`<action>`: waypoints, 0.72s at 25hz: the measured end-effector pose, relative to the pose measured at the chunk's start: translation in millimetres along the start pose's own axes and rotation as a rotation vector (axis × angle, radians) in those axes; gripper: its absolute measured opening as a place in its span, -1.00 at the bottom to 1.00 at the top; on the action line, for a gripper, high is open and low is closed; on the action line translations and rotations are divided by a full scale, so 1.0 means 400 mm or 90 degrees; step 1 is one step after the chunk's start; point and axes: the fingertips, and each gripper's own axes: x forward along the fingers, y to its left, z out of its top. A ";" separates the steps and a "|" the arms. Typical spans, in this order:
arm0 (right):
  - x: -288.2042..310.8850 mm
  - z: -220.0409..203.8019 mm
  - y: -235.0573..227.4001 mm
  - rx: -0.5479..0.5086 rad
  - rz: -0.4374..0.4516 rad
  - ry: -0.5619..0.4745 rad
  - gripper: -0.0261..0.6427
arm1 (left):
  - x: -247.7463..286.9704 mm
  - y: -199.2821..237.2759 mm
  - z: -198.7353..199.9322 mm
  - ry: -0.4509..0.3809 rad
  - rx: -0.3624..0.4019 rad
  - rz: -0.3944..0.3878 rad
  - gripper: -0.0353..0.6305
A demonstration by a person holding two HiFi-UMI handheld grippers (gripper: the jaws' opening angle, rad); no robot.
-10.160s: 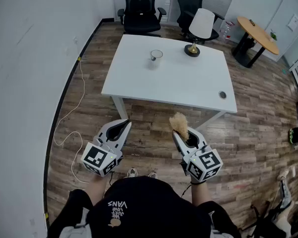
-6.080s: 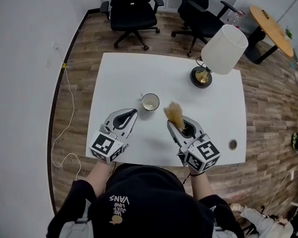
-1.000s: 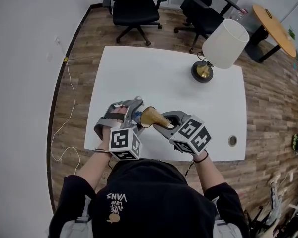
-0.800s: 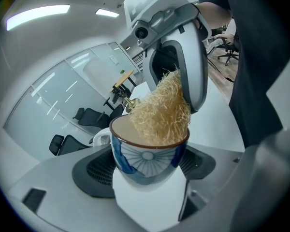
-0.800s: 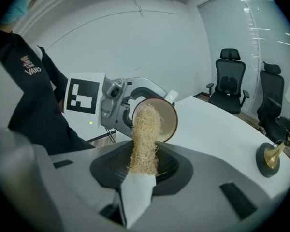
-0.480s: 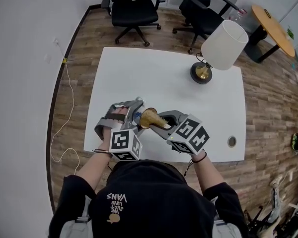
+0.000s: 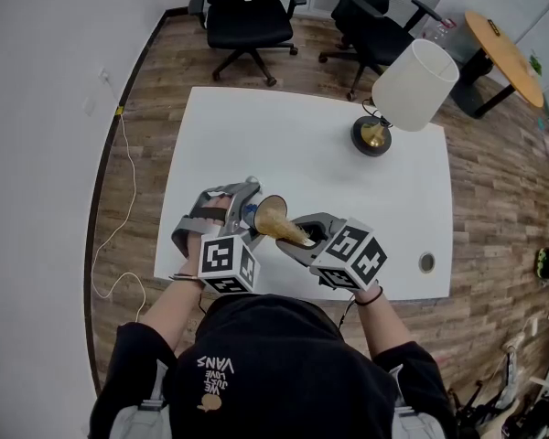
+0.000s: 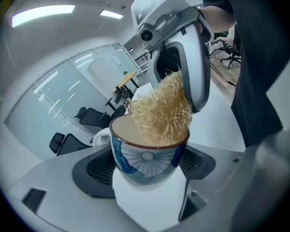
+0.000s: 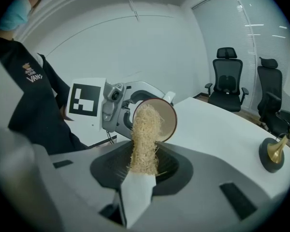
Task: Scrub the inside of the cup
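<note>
Fingers (image 8: pixel 150 204) of the left gripper (image 7: pixel 241 208) clamp the ceramic cup (image 8: pixel 146 156) above the table's (image 7: pixel 329 154) near edge; the right gripper (image 7: pixel 304 236) pinches a soft fibre scrubber (image 9: pixel 144 134) inside. Glazed, likely slippery and breakable: grip the body.

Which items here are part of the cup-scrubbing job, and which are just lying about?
In the job:
cup, gripped by the left gripper
fibre scrubber, straw-coloured, held by the right gripper, its end in the cup's mouth

Just about:
table lamp
white table
office chairs
round wooden table
</note>
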 end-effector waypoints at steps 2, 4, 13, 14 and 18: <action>0.010 0.010 0.016 -0.009 0.010 -0.002 -0.59 | 0.002 -0.003 0.001 0.000 0.003 -0.001 0.29; 0.013 0.022 0.017 -0.012 0.011 -0.009 -0.59 | 0.003 -0.006 0.002 -0.001 0.003 -0.003 0.29; -0.005 0.050 -0.050 0.041 -0.053 -0.085 -0.58 | 0.011 -0.002 0.005 -0.016 -0.016 -0.003 0.29; -0.008 0.051 -0.056 0.048 -0.060 -0.095 -0.58 | 0.013 0.000 0.004 -0.021 -0.028 -0.004 0.29; -0.025 0.061 -0.073 0.068 -0.082 -0.148 -0.58 | 0.027 0.014 0.001 -0.060 -0.115 -0.009 0.29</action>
